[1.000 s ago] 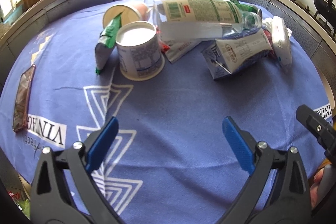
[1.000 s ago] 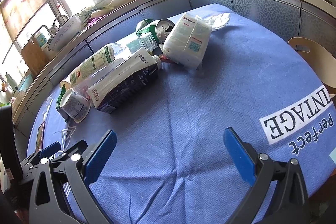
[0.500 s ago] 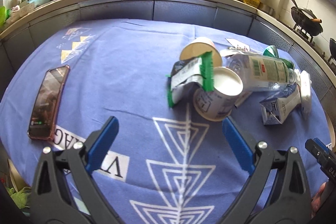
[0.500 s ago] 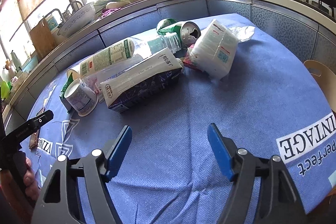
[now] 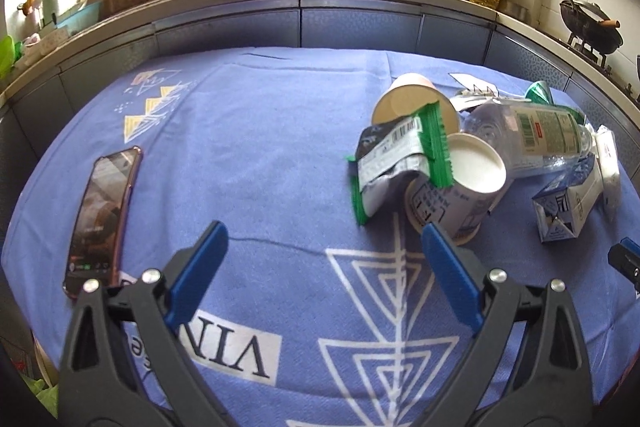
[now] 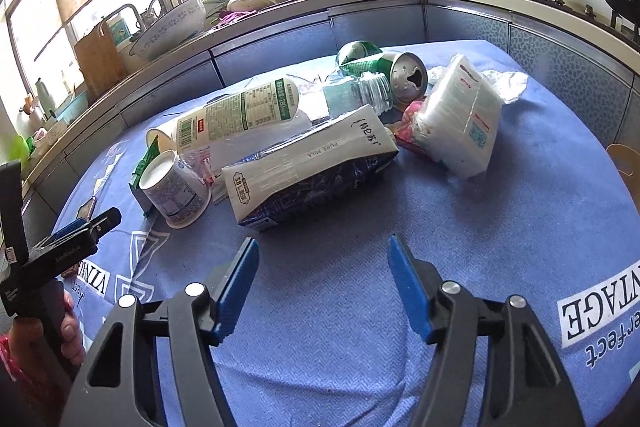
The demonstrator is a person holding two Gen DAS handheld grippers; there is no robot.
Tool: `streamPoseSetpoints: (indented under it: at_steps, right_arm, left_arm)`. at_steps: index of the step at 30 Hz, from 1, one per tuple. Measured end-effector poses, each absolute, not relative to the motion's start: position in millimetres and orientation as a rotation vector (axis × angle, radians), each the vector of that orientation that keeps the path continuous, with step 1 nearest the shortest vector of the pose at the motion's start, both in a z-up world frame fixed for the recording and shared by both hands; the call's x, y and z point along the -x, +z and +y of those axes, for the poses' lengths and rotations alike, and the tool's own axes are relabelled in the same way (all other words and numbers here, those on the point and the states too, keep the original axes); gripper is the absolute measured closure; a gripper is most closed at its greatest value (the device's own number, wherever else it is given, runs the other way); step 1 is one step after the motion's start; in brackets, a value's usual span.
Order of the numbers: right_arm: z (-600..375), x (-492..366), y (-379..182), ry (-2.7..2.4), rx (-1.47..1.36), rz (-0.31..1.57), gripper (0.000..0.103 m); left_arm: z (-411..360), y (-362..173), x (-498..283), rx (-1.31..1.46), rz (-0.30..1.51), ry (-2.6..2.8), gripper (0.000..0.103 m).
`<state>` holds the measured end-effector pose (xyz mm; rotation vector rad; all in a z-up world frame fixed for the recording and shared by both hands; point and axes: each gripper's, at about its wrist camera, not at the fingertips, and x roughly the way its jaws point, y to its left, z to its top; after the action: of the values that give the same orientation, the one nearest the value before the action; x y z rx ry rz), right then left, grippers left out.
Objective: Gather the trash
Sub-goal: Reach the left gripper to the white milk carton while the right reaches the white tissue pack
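1. Hovering over the blue tablecloth (image 5: 260, 131), the left gripper (image 5: 324, 247) is keeping its blue pads apart, holding nothing; the right gripper (image 6: 324, 259) is also standing apart and empty.
2. The trash is lying in one heap just ahead: a white paper cup (image 5: 456, 195), a crinkled foil wrapper (image 5: 396, 163), a flattened milk carton (image 6: 312, 167), a clear plastic bottle (image 6: 256, 107), a green can (image 6: 396, 75).
3. I think the pieces are leaning on each other, so pulling one is risking the others rolling. The thin cup may crush.
4. A phone (image 5: 100, 211) is lying apart; it must not be taken.
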<state>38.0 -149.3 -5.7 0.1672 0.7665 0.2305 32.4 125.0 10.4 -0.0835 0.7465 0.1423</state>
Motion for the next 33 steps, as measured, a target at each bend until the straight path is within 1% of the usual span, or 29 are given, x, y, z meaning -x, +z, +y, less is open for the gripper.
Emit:
streamPoseSetpoints:
  at_steps: [11,22,23,24,29,33]
  right_arm:
    - [-127.0,-41.4,0.6,0.269,-0.129,0.755,0.039]
    - [-149.1,-51.3,1.5,0.229,-0.200,0.763,0.040]
    - [-153.1,-52.1,2.5,0.222,-0.207,0.760,0.041]
    - [-156.9,-54.1,3.4,0.216,-0.216,0.759,0.043]
    - [-187.4,-66.0,6.2,0.178,-0.301,0.768,0.057]
    - [-212.1,-71.6,5.5,0.148,-0.362,0.767,0.059]
  left_arm:
    - [131.2,5.1,-38.5,0.064,0.760,0.157,0.011]
    - [130.2,1.2,-39.5,0.065,0.774,0.146,0.011]
    - [129.6,1.8,-39.5,0.068,0.778,0.142,0.012]
    - [128.5,3.3,-39.2,0.079,0.782,0.130,0.016]
    - [100.9,20.2,-32.1,0.091,0.738,-0.013,0.018]
    - [53.5,30.1,-26.0,0.024,0.682,-0.190,0.018]
